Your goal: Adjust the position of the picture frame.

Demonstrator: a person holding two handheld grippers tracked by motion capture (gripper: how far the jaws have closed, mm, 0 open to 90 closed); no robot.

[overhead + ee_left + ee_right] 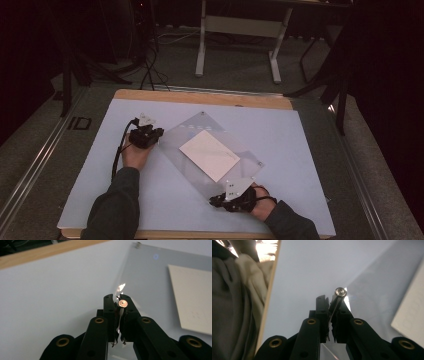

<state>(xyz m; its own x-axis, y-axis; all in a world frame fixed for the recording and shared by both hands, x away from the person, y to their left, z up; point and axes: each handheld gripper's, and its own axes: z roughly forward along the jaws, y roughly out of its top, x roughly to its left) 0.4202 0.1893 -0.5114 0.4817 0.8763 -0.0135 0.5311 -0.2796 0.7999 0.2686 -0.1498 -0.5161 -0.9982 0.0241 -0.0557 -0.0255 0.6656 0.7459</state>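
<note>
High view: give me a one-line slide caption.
Both tongs, left and right, shut on opposite corners of a clear panel holding a white sheet, over a pale blue table.

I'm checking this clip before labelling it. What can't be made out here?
- Marks on the white sheet: too small in the high view, faint and cut off by the edge in the left gripper view.
- Clear panel corner inside the left gripper: hidden by its jaws.
- Same at the right gripper.

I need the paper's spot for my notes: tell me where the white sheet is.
In the high view the white sheet lies mid-table inside the clear acrylic frame, between the left hand-held gripper and the right hand-held gripper.
</note>
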